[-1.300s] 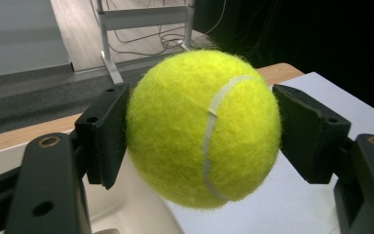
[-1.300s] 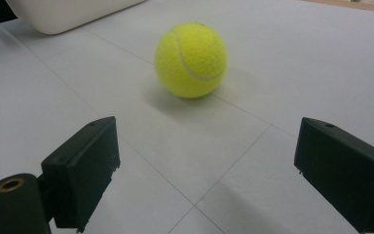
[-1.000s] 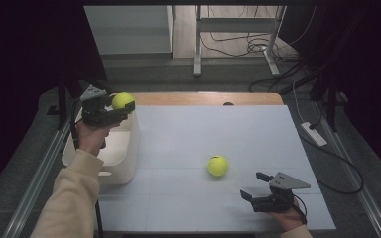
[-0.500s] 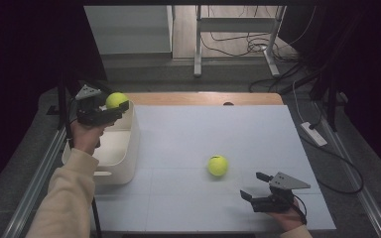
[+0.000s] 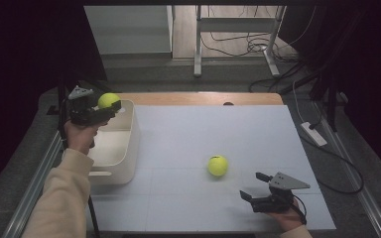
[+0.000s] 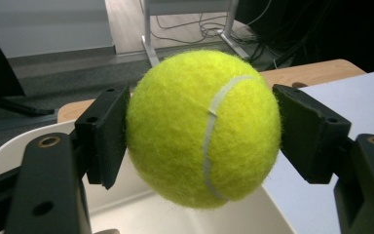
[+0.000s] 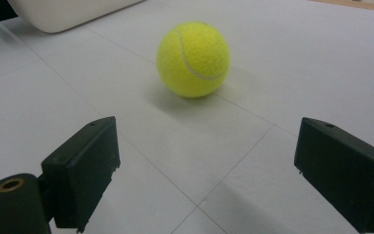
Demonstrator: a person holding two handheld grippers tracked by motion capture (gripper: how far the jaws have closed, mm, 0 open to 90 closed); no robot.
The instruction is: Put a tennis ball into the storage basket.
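My left gripper (image 5: 110,104) is shut on a yellow tennis ball (image 5: 108,100), held up over the far end of a white bin (image 5: 124,148) at the table's left side. In the left gripper view the ball (image 6: 202,126) sits squeezed between both black pads, with the bin's rim (image 6: 9,146) below it. A second tennis ball (image 5: 218,165) rests on the white table surface. My right gripper (image 5: 252,185) lies low near the front right, open, its jaws pointing at that ball (image 7: 193,59) a short way ahead of my right gripper (image 7: 204,170), not touching it.
The white mat (image 5: 203,129) covers the table, with a wooden strip (image 5: 198,98) along the far edge. A power strip (image 5: 313,134) and cables lie on the floor to the right. Metal frame legs (image 5: 197,44) stand beyond the table.
My left gripper has carried its ball a little to the left, from the bin's inner edge to above the bin. The right gripper and the loose ball have not moved.
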